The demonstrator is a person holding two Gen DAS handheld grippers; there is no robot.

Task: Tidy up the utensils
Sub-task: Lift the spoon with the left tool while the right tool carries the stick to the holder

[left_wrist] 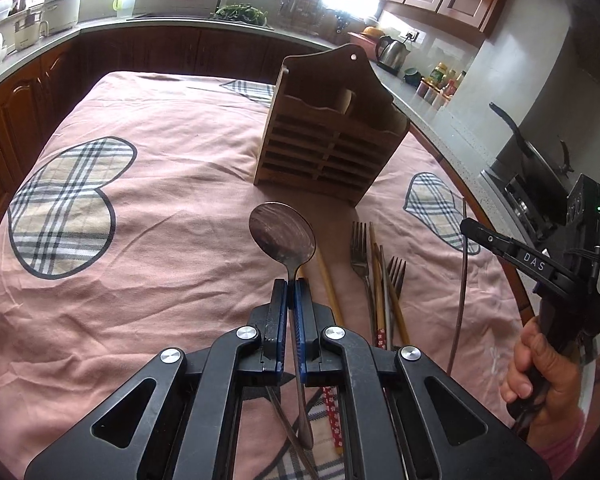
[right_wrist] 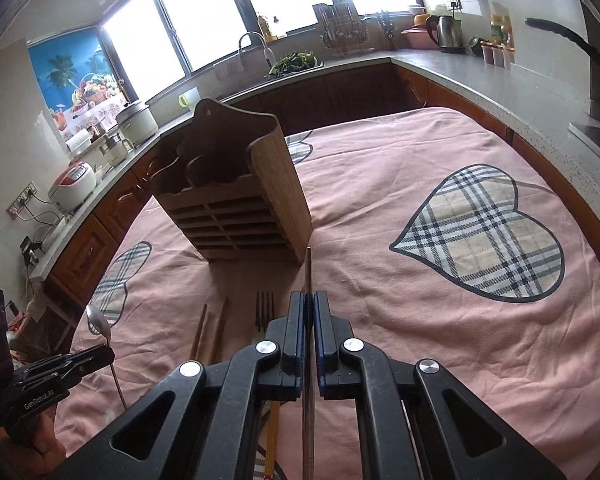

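My left gripper (left_wrist: pixel 291 286) is shut on a metal spoon (left_wrist: pixel 283 231), bowl forward, held above the pink cloth in front of the wooden utensil holder (left_wrist: pixel 328 136). My right gripper (right_wrist: pixel 309 300) is shut on a thin metal chopstick (right_wrist: pixel 308 272) that points toward the holder (right_wrist: pixel 240 204). In the left wrist view the right gripper (left_wrist: pixel 470 228) shows at the right with the chopstick (left_wrist: pixel 462 280) hanging down. Forks (left_wrist: pixel 360 256) and wooden chopsticks (left_wrist: pixel 380 288) lie on the cloth between the grippers. The left gripper (right_wrist: pixel 100 354) with the spoon (right_wrist: pixel 99 322) shows at the lower left of the right wrist view.
The table has a pink cloth (left_wrist: pixel 160 240) with plaid hearts. Kitchen counters (left_wrist: pixel 440 120) run around the table, with a kettle (left_wrist: pixel 392 52), jars, a sink and cookers. A pan (left_wrist: pixel 516 132) sits on a stove at the right.
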